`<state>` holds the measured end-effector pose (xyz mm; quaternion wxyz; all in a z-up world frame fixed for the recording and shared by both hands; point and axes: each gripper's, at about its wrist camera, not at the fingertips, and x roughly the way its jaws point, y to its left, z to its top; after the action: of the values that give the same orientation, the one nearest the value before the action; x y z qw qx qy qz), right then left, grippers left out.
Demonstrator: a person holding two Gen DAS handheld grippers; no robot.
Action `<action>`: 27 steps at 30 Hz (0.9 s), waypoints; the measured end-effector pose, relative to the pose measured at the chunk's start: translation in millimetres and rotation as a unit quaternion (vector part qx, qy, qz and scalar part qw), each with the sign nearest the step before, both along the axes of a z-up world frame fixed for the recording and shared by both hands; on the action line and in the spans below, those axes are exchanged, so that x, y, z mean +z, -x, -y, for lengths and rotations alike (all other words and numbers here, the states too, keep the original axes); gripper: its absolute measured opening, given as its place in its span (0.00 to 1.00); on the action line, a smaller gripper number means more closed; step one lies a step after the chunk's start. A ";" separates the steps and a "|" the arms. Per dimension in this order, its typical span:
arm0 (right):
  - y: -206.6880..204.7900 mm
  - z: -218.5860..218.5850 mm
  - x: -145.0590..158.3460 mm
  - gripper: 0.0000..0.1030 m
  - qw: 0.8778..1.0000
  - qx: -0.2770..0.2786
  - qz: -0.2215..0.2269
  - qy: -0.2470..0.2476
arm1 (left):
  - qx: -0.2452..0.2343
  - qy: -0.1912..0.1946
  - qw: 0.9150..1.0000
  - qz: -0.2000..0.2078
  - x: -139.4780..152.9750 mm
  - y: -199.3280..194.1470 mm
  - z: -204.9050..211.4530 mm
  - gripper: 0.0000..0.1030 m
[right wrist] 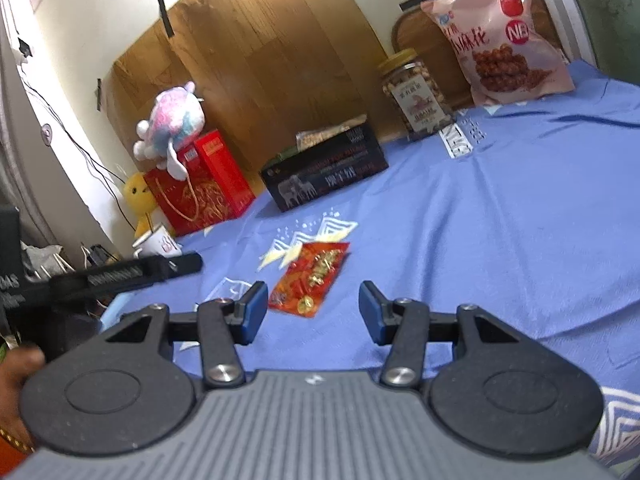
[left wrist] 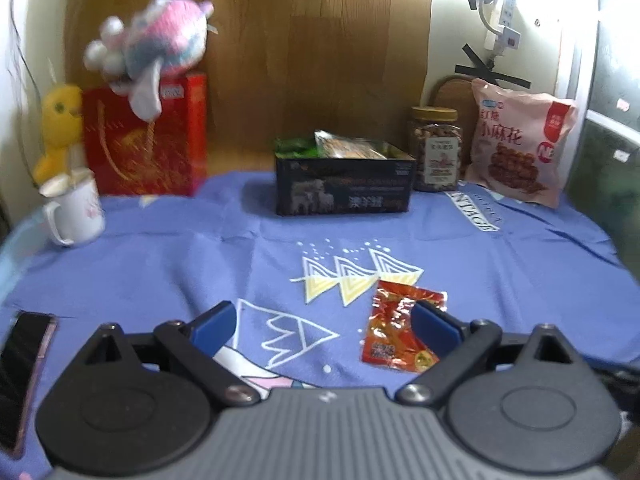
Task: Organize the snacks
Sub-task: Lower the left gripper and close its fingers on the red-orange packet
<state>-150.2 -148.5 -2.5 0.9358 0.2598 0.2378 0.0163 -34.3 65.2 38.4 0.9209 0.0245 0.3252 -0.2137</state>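
Lying between the spread left tongs (left wrist: 324, 326): red snack packet (left wrist: 394, 332).

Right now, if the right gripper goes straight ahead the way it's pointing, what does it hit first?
Most likely the red snack packet, lying on the blue cloth just ahead of the open right gripper, slightly left of centre. Depth is hard to judge.

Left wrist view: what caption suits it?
Open left gripper hovers by a red snack packet on the blue cloth.
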 end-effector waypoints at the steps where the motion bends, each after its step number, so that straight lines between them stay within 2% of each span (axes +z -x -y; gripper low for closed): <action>1: -4.9 1.9 -2.4 0.51 1.000 0.003 -0.004 -0.004 | -0.010 0.012 1.000 -0.017 -0.3 -9.2 -2.8 0.88; 3: -14.8 5.0 -6.4 0.51 1.000 0.009 -0.013 -0.011 | -0.025 0.035 0.998 -0.055 -4.6 -26.7 -4.1 0.76; 5: -28.5 8.5 -10.5 0.50 0.999 0.014 -0.025 -0.015 | -0.038 0.042 0.995 -0.080 -11.3 -41.6 0.0 0.72; 9: -58.4 15.0 -22.4 0.44 0.997 0.041 -0.055 -0.042 | -0.079 0.044 0.990 -0.104 -30.6 -57.7 21.9 0.67; 12: -80.4 23.3 -29.5 0.38 0.995 0.047 -0.070 -0.048 | -0.087 0.040 0.988 -0.123 -47.3 -70.7 34.1 0.65; 15: -100.1 35.7 -32.4 0.38 0.995 0.040 -0.074 -0.051 | -0.097 0.060 0.982 -0.153 -63.0 -81.5 33.2 0.65; 20: -118.5 36.4 -45.3 0.39 0.990 0.079 -0.069 -0.092 | -0.118 0.093 0.978 -0.145 -69.8 -74.0 26.2 0.63; 21: -119.1 33.1 -47.5 0.38 0.988 0.092 -0.069 -0.106 | -0.126 0.094 0.977 -0.145 -70.3 -70.7 28.1 0.58; 22: -119.0 30.5 -48.9 0.32 0.986 0.098 -0.068 -0.115 | -0.132 0.094 0.976 -0.146 -70.9 -66.6 30.0 0.56; 25: -109.6 30.8 -54.1 0.30 0.985 0.094 -0.061 -0.132 | -0.128 0.087 0.980 -0.128 -72.5 -54.6 31.4 0.55; 27: -102.4 35.4 -57.4 0.29 0.982 0.091 -0.057 -0.155 | -0.126 0.087 0.981 -0.119 -73.1 -49.9 31.2 0.51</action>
<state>-47.8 -183.9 -59.9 0.8639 0.3792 0.3080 0.1226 15.6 34.1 -34.7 0.8401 -0.0405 0.4069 -0.3565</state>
